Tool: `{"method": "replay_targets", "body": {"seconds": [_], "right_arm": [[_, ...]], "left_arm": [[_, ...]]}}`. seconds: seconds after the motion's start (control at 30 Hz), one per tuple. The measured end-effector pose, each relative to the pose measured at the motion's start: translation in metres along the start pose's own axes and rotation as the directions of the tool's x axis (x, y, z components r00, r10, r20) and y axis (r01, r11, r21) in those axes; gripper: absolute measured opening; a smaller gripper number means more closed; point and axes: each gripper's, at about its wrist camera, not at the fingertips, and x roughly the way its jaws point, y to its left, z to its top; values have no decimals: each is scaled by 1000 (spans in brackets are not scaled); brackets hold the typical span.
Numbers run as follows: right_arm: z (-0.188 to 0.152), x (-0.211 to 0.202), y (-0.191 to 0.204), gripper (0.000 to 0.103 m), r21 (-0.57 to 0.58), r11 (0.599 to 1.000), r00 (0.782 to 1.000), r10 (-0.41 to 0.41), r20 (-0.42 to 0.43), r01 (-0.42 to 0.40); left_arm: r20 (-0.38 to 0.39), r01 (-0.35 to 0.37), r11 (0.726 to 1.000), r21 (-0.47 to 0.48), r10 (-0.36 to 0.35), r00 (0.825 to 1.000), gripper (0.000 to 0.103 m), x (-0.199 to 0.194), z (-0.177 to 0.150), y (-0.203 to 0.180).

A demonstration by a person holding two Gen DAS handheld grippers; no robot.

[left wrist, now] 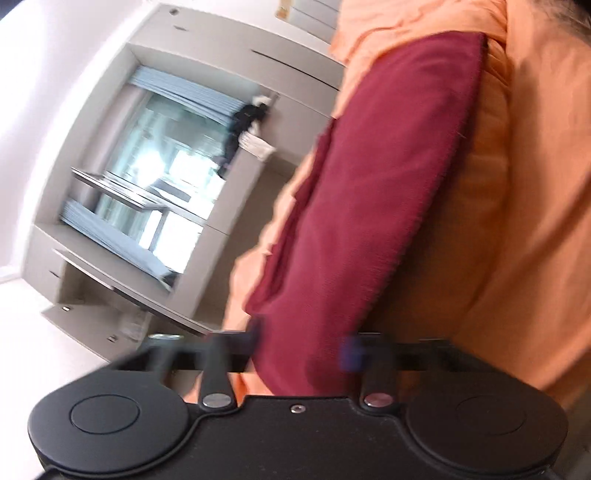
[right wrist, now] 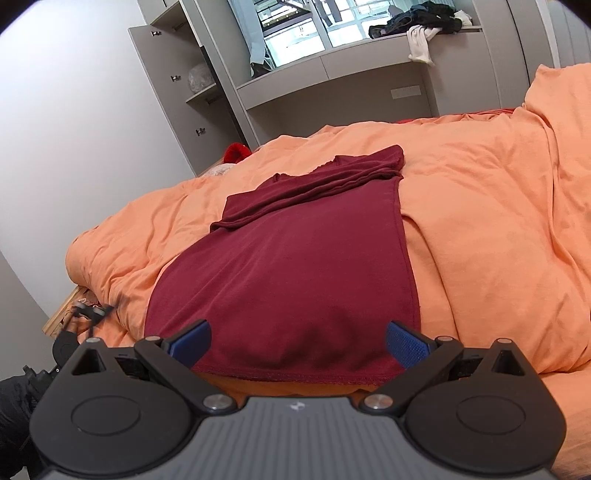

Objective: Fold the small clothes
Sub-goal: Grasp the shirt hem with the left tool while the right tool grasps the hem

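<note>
A maroon garment [right wrist: 295,266] lies on the orange duvet [right wrist: 480,229], its top part folded down in a loose band. My right gripper [right wrist: 299,345] hovers at the near hem, open, its blue pads [right wrist: 408,345] wide apart on either side of the cloth and not pressing on it. The left wrist view is blurred and tilted. There the garment [left wrist: 369,192] runs as a long strip away from my left gripper [left wrist: 303,347], whose pads [left wrist: 351,354] stand close together with the cloth's near end filling the gap between them.
Grey cupboards and a desk nook [right wrist: 332,74] stand behind the bed, with dark clothes piled on a shelf [right wrist: 421,18]. A red item [right wrist: 236,151] lies at the bed's far edge. A black sleeve [right wrist: 14,413] and dark hardware [right wrist: 88,314] show at the lower left.
</note>
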Motion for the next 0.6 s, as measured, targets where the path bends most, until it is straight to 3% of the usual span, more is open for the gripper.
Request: {"method": "replay_targets", "body": {"seconds": [0.03, 0.23, 0.33, 0.4, 0.5, 0.6], "right_arm": [[0, 0, 1, 103, -9, 1000, 1000, -5, -1, 5], [-6, 2, 15, 103, -203, 973, 994, -107, -2, 105], [-18, 16, 27, 103, -330, 918, 973, -232, 4, 221], [-31, 27, 40, 103, -435, 856, 954, -298, 28, 280], [-50, 44, 58, 102, -549, 788, 952, -303, 47, 278], [-60, 63, 69, 97, -571, 788, 961, -278, 5, 231]], "left_arm": [[-4, 17, 1000, -3, -17, 1000, 15, -1, 0, 1], [11, 108, 988, -113, -108, 994, 7, 0, 11, 43], [32, 90, 988, -125, -87, 996, 8, 5, 21, 69], [38, 99, 985, -140, -95, 995, 8, 8, 29, 84], [46, 139, 973, -183, -133, 990, 9, 16, 38, 103], [56, 156, 958, -239, -146, 988, 11, 22, 44, 115]]}}
